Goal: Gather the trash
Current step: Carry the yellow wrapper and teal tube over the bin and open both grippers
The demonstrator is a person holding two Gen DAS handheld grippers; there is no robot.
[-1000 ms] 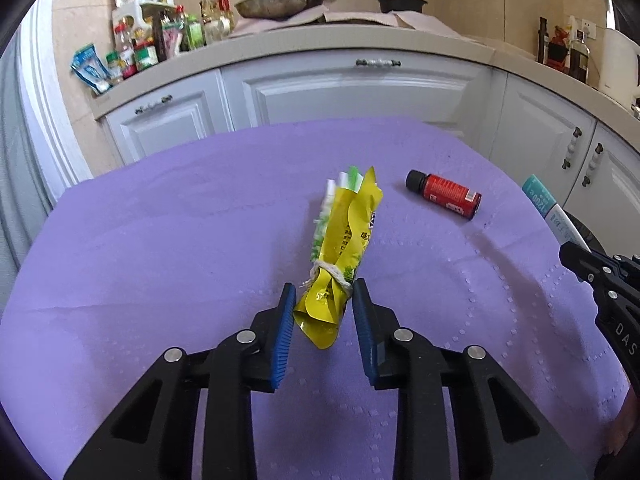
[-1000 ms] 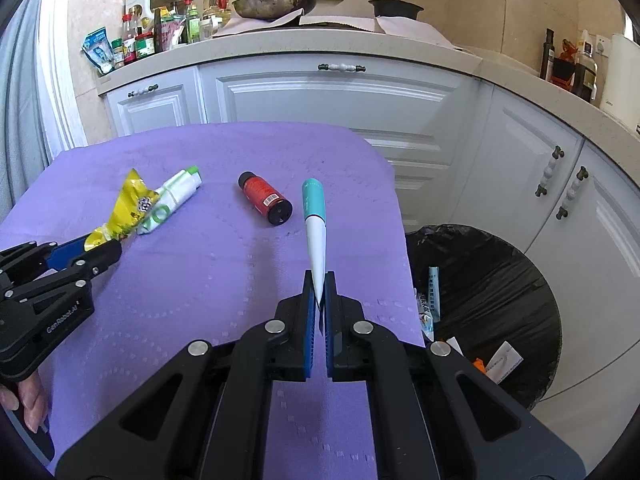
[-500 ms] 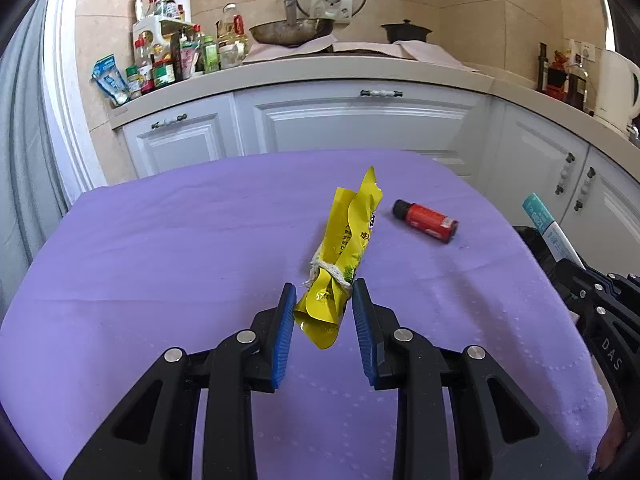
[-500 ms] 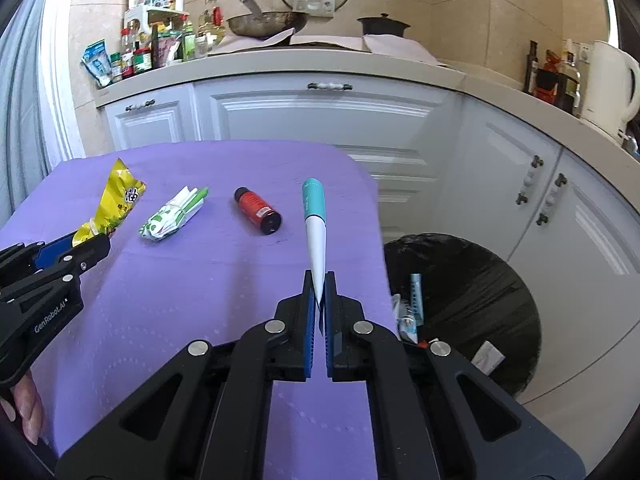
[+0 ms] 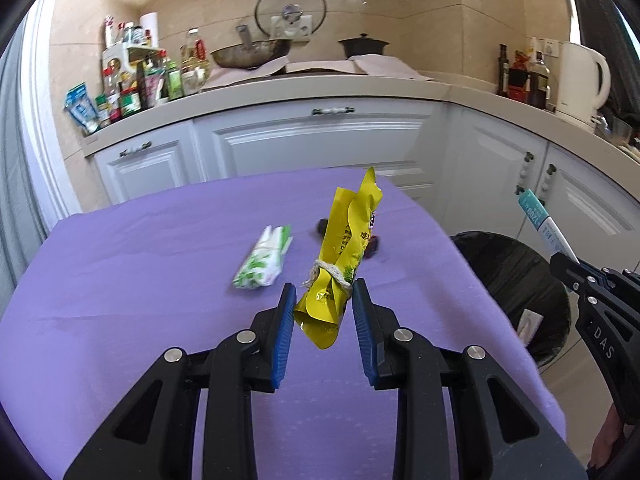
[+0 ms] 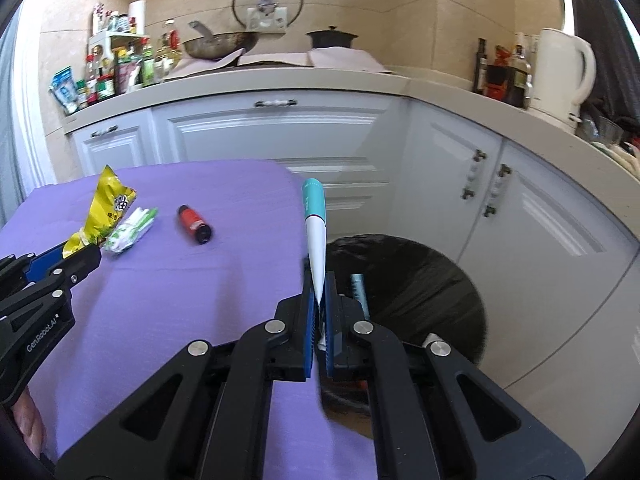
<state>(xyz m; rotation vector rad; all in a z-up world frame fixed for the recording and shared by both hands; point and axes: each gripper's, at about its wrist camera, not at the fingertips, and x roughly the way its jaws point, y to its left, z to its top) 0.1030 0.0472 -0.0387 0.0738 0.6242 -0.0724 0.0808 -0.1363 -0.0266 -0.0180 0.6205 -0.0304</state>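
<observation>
Two grippers lifted above purple tablecloth (image 5: 120,280), each loaded. Left gripper (image 5: 324,304): blue pads pinching the lower end of a crumpled yellow wrapper (image 5: 348,248) tied with white string, wrapper standing up toward 12 o'clock, off the cloth. Right gripper (image 6: 319,300): jaws pressed together on the flat tail of a white tube with a teal cap (image 6: 314,220), cap pointing to 12 o'clock, held at the cloth's right edge just beside the black-lined bin (image 6: 420,280). Bin at 3 o'clock of the table, on the floor, with bits of trash already inside. Lying on the cloth: green-and-white packet (image 5: 264,264) at 11 o'clock of the left gripper; small red bottle with black cap (image 6: 193,224) just right of it, mostly hidden behind the wrapper in the left view.
</observation>
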